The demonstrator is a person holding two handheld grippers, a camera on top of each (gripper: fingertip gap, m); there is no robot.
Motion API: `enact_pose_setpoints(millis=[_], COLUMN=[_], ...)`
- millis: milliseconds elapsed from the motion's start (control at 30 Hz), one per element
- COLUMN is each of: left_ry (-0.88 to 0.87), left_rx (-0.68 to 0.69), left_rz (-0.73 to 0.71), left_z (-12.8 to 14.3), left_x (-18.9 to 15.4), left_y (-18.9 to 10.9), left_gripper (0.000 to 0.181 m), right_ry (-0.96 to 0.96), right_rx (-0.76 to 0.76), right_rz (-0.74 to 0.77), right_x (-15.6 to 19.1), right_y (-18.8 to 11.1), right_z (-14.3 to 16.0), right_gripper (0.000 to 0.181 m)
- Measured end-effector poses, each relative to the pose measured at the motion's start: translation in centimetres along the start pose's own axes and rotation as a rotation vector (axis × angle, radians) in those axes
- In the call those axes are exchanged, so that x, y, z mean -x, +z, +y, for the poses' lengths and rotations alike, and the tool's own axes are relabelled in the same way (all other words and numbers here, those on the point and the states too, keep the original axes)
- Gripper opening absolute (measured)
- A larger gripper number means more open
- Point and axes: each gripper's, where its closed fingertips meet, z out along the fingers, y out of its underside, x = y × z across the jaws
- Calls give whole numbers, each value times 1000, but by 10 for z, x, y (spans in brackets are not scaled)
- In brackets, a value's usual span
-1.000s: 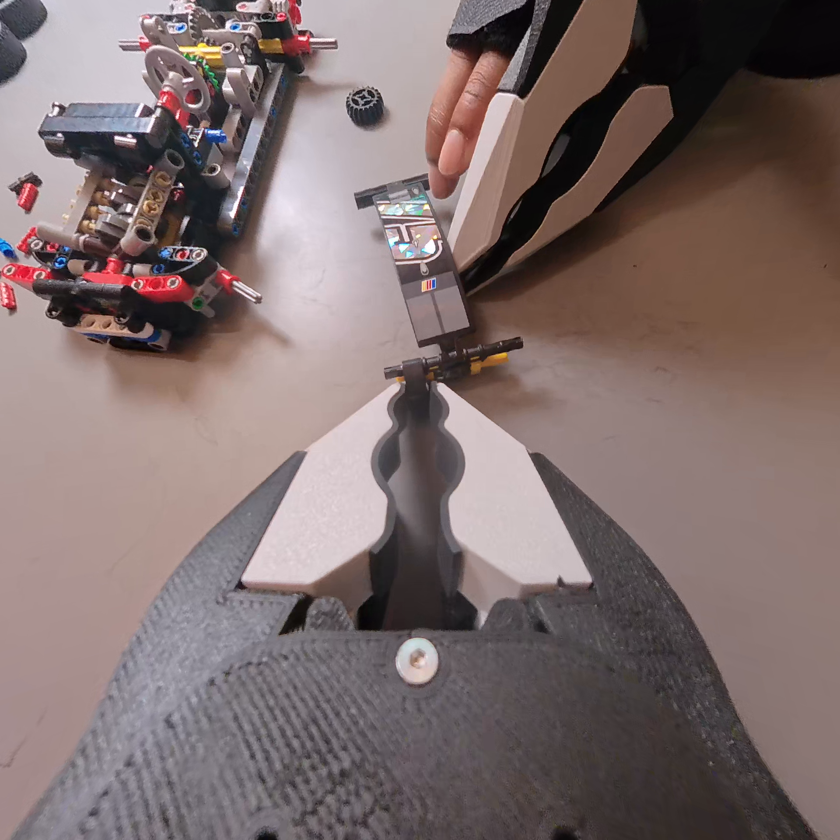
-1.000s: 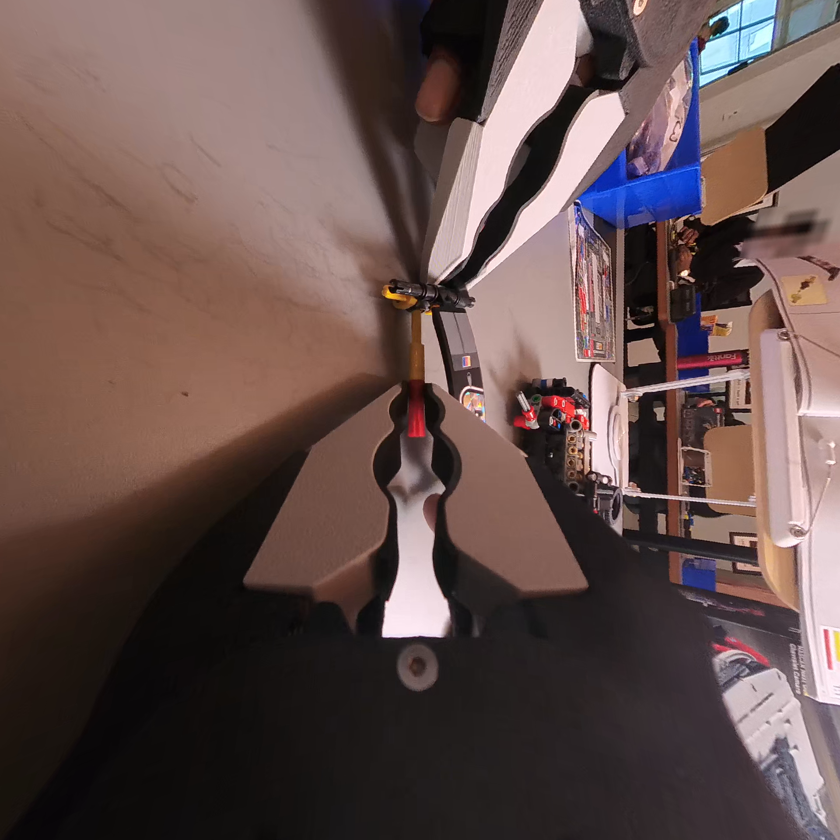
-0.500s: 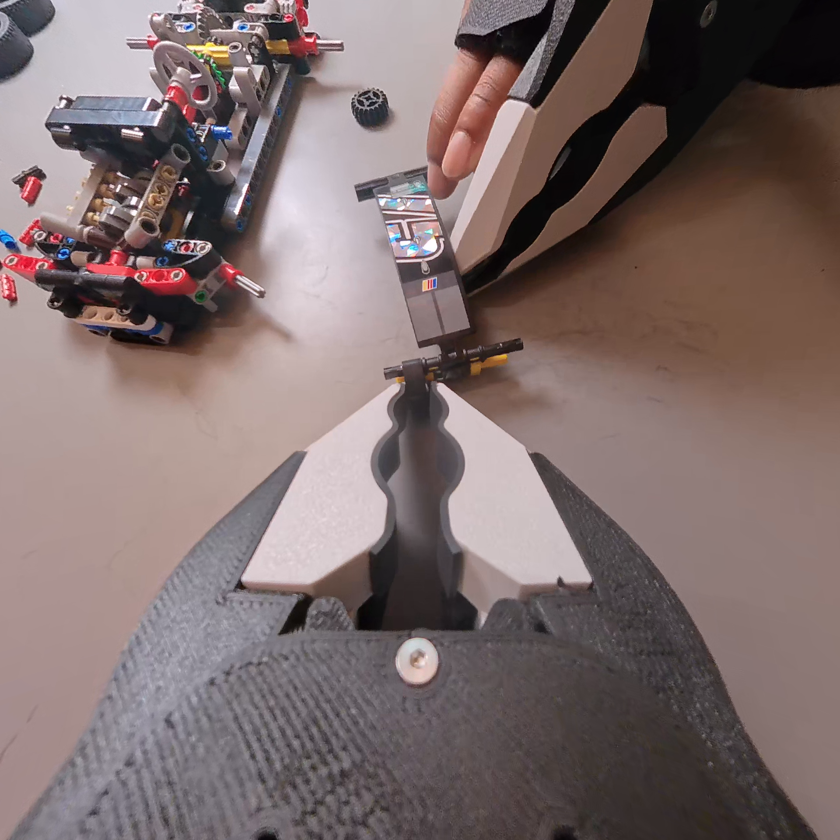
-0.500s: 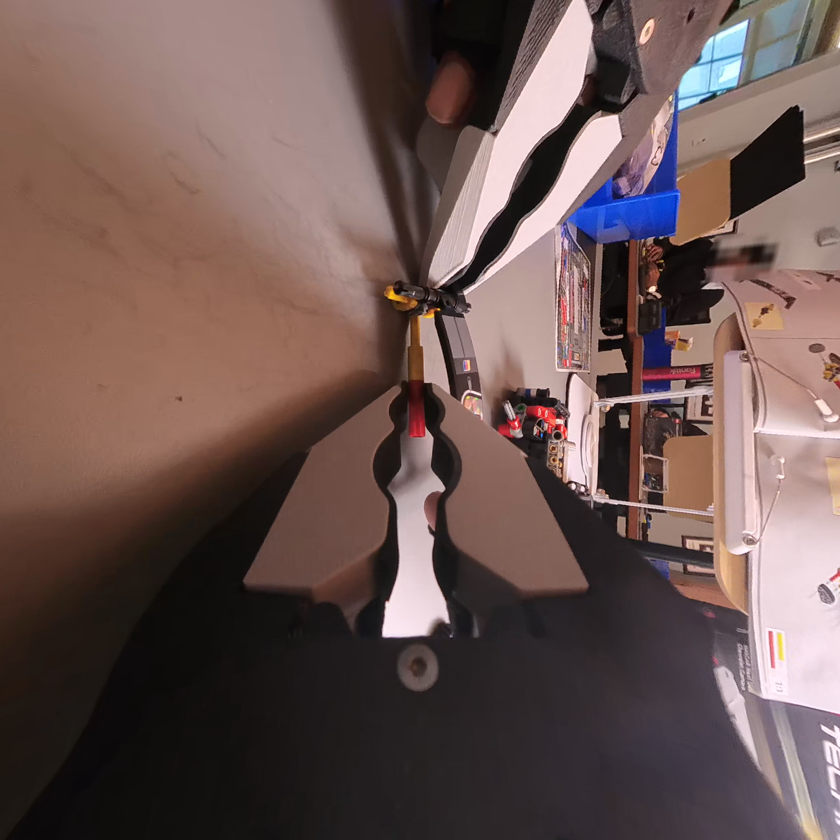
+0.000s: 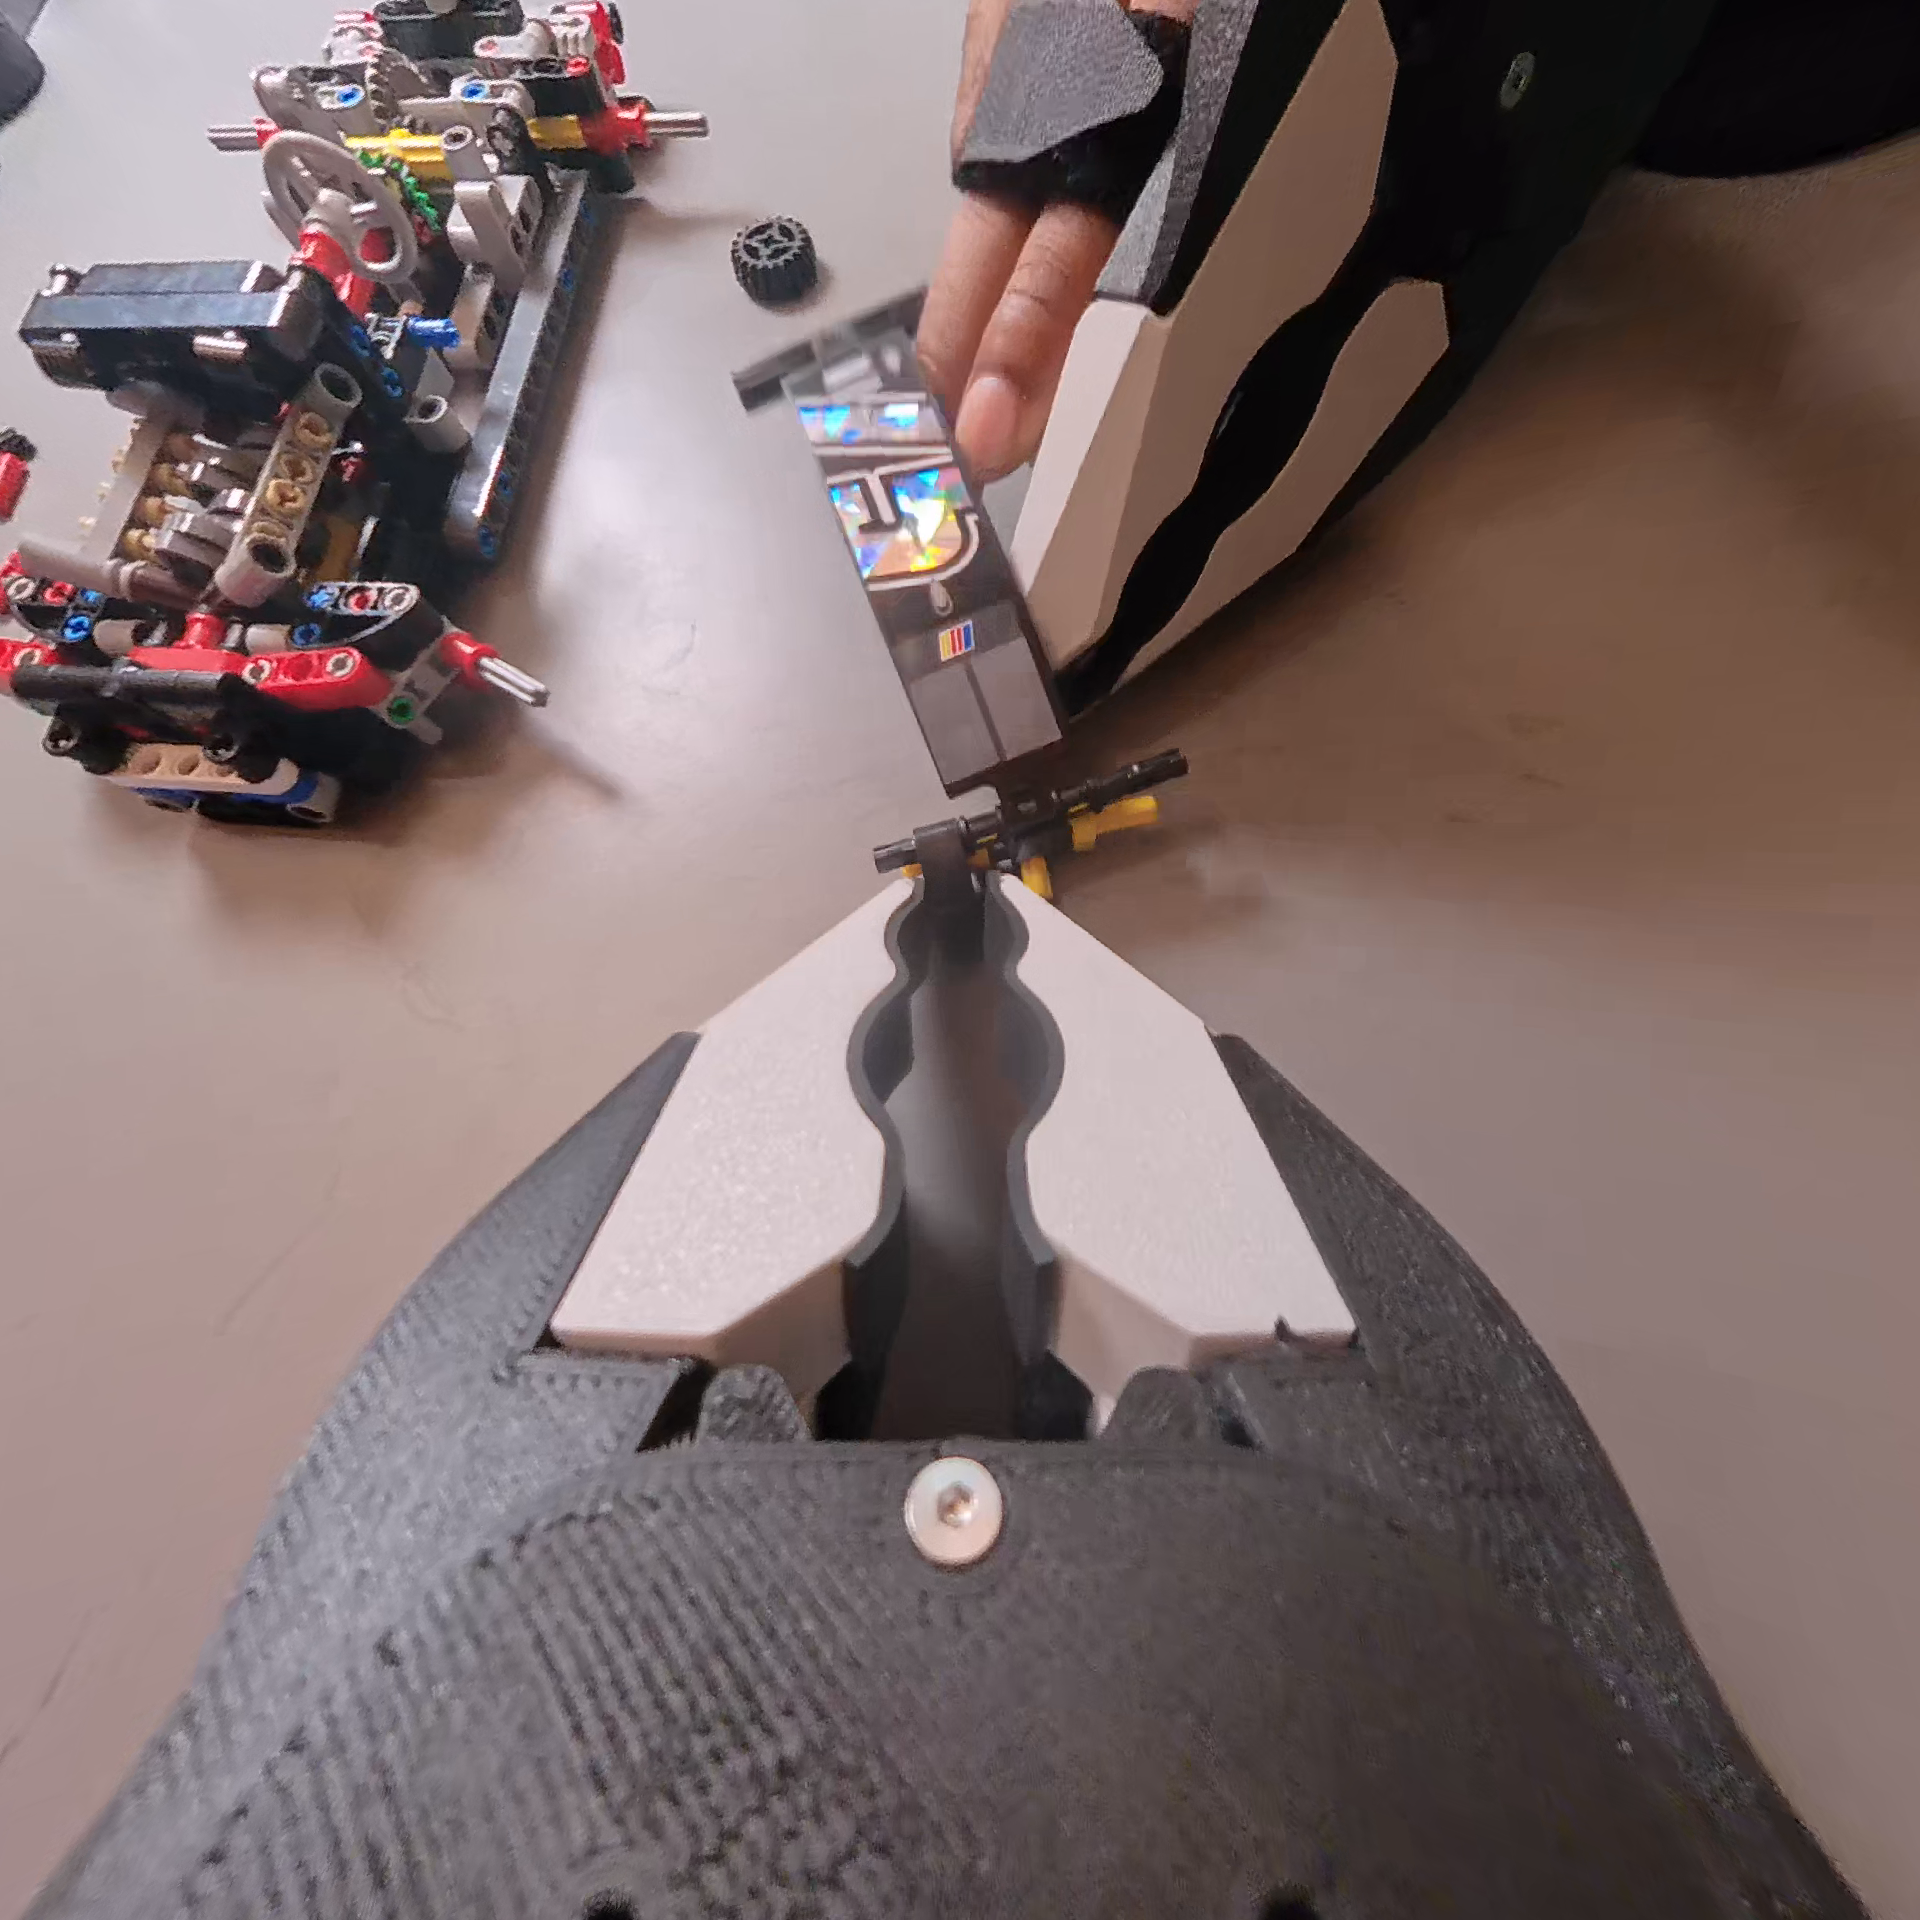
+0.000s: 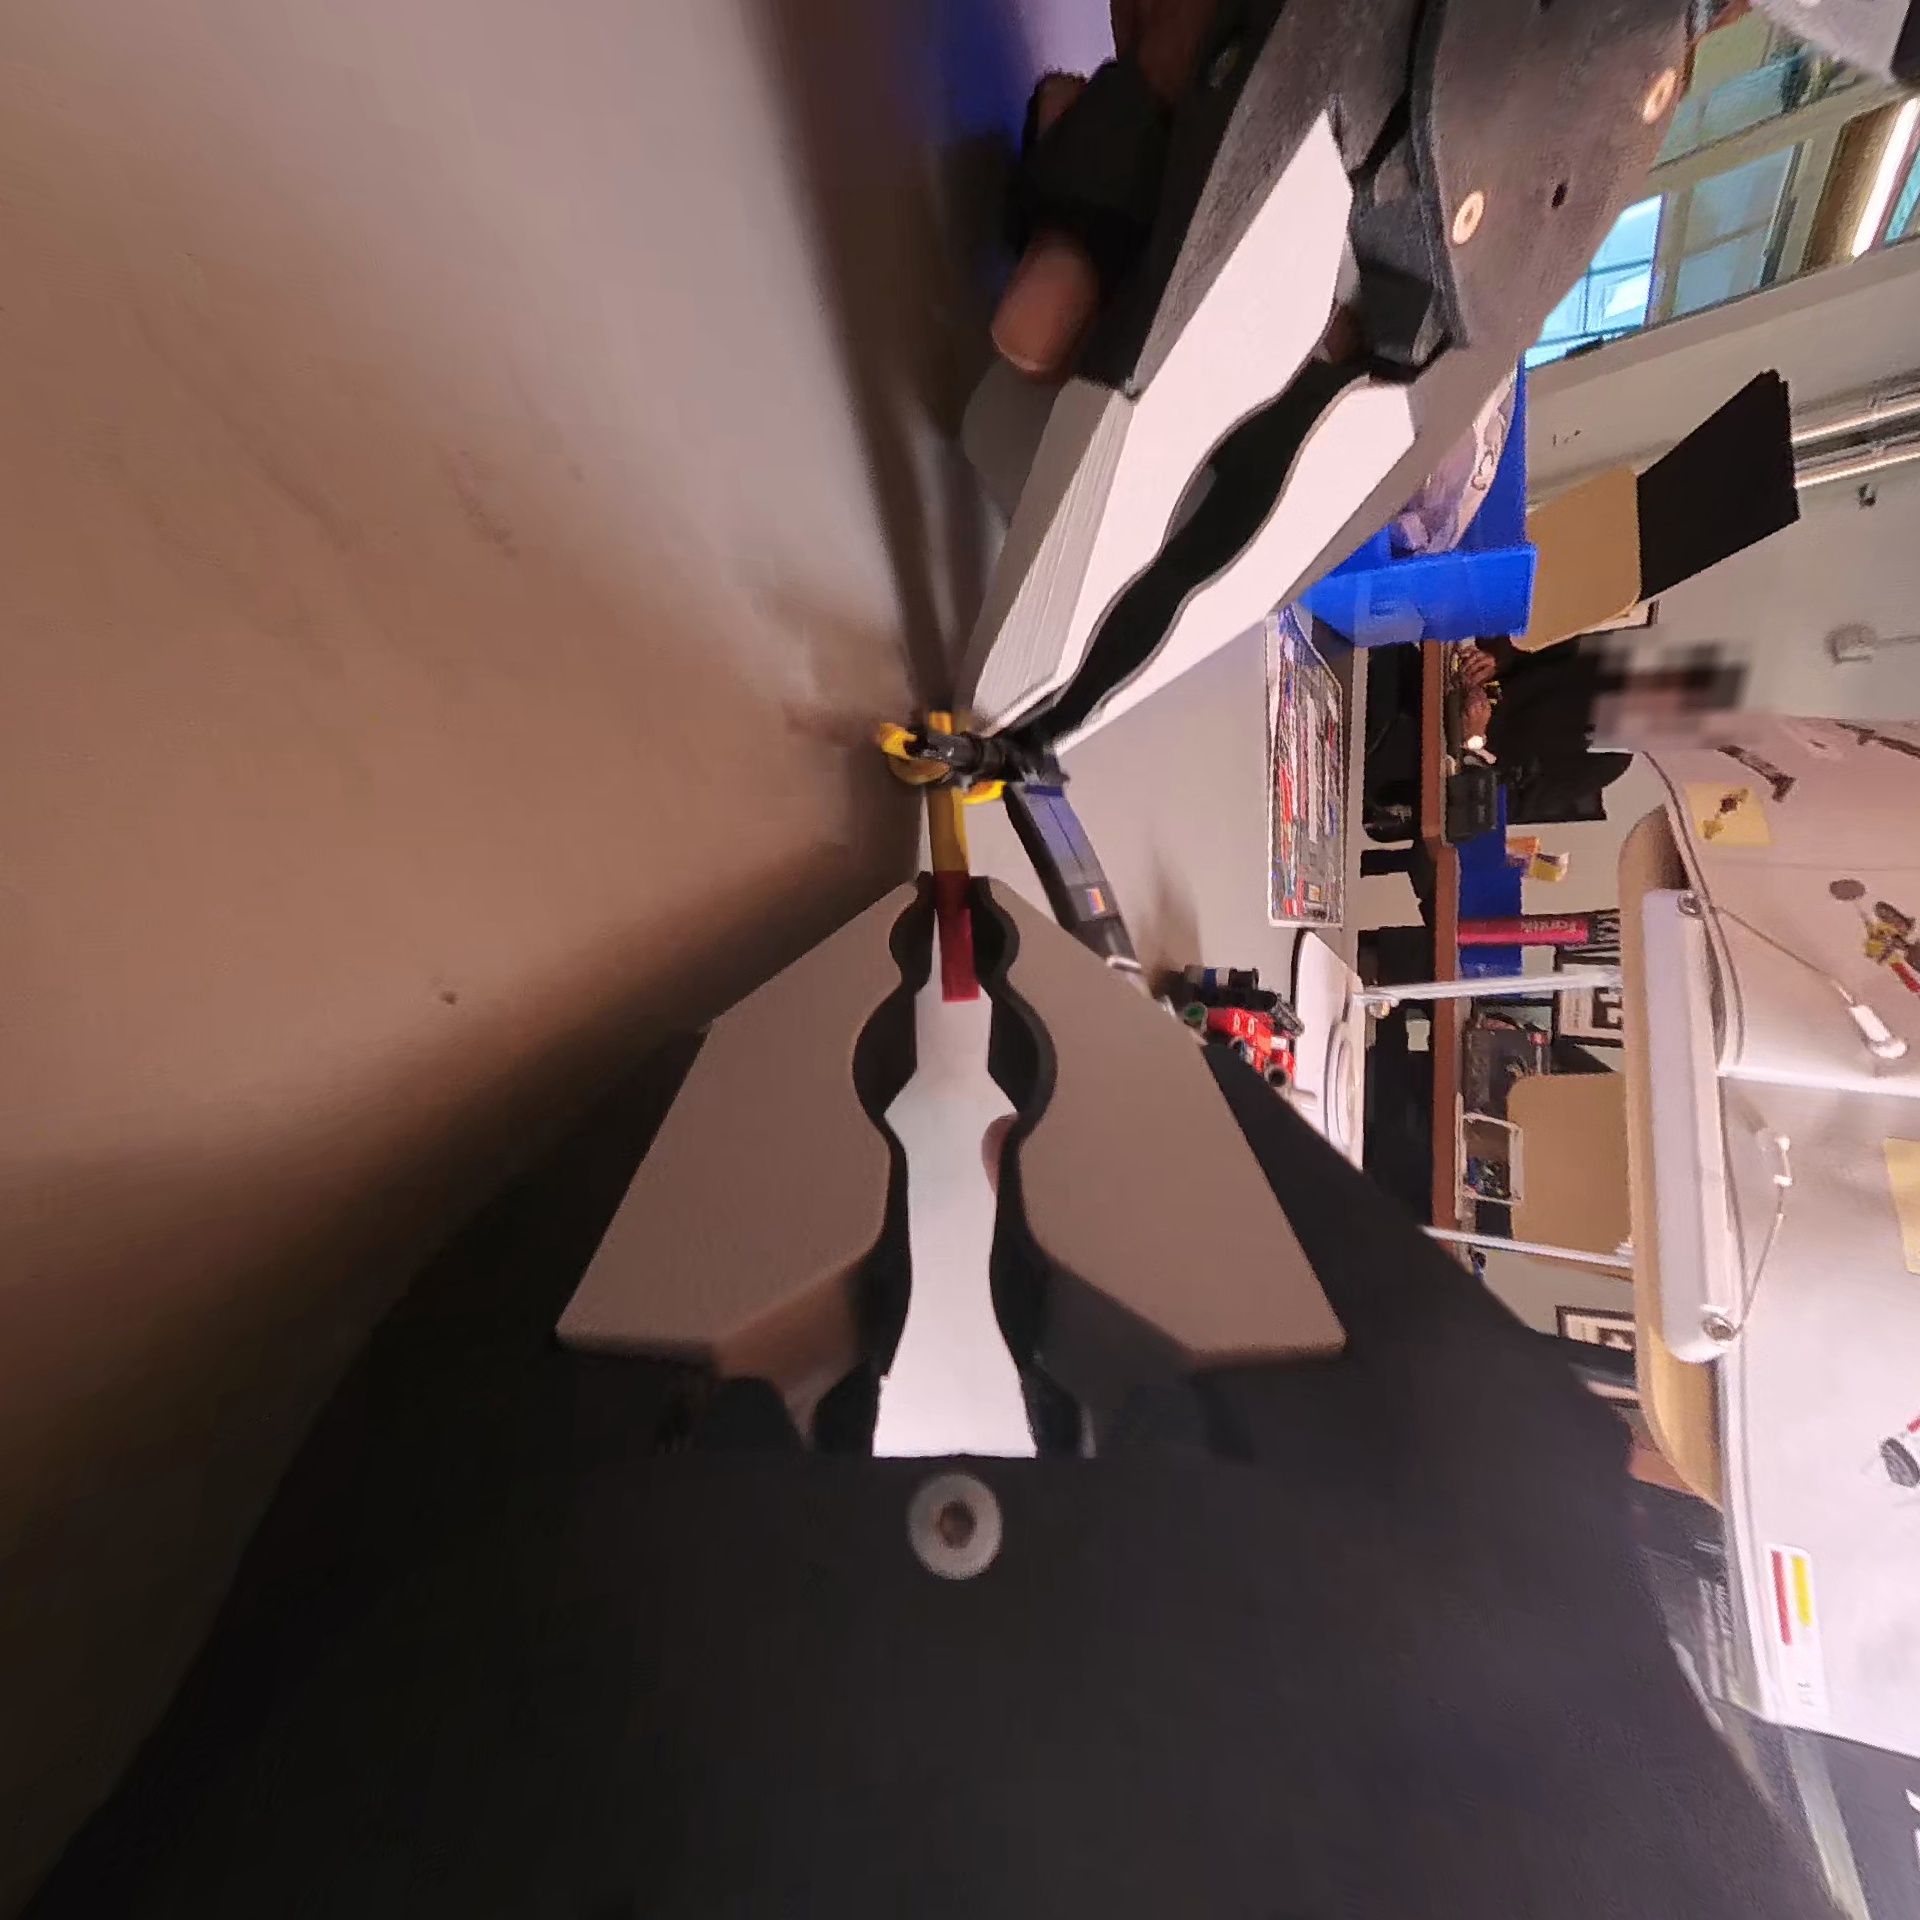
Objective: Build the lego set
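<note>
Left wrist view: left gripper (image 5: 951,894) is reaching forward over the table (image 5: 1558,1039), its white fingers (image 5: 769,1143) drawn narrow and clamping the black end of a small assembly (image 5: 1029,821) made of a black axle and yellow connectors. A black panel (image 5: 935,561) with a shiny sticker is joining that assembly and slanting away toward the top of the frame. The right gripper (image 5: 1081,675) is coming in from the upper right, tips down beside the panel's near end. A person's hand (image 5: 997,322) in a black fingerless glove is resting two fingertips against the panel's far part. A part-built chassis (image 5: 281,436) of grey, black, red and blue pieces is sitting on the table at upper left, well apart from the grippers. A small black gear (image 5: 774,260) is lying between the chassis and the hand.

Right wrist view: the frame is appearing rotated, with the table running down the left side. The right gripper (image 6: 951,888) is closing narrowly on a red-and-yellow pin (image 6: 951,894), gripping its red end. The yellow end is meeting the assembly (image 6: 940,758) ahead. The left gripper (image 6: 1023,722) is descending from above, tips pinching the same assembly. The panel (image 6: 1070,862) is extending to the right of the pin. The chassis (image 6: 1236,1023) is showing partly beyond the right finger. A blue bin (image 6: 1423,582) is sitting in the background.
</note>
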Motion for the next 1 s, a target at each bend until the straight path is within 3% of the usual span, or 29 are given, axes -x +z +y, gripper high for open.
enact_pose_setpoints(millis=[200,400,500,633,700,833,1000], left_ry=[-44,-80,-96,-133,-153,-165,-196], left_rx=[3,7,23,48,46,46,43], left_rz=[-22,-54,-69,-91,-83,-82,-69], left_z=[1,1,1,1,0,1,4], left_x=[3,6,6,8,7,8,8], left_y=[0,0,-1,0,1,-2,-4], left_gripper=[7,6,6,10,16,22,17], right_ry=[33,156,305,722,853,968,1029], right_rx=[19,-4,26,67,51,79,117], right_rz=[-21,-79,-167,-383,-417,-411,-391], right_x=[-2,-1,3,19,17,11,11], right_y=[2,-4,-14,-33,-41,-43,-33], right_z=[-1,-9,-7,-7,-10,-2,1], right_gripper=[5,18,28,44,51,56,64])
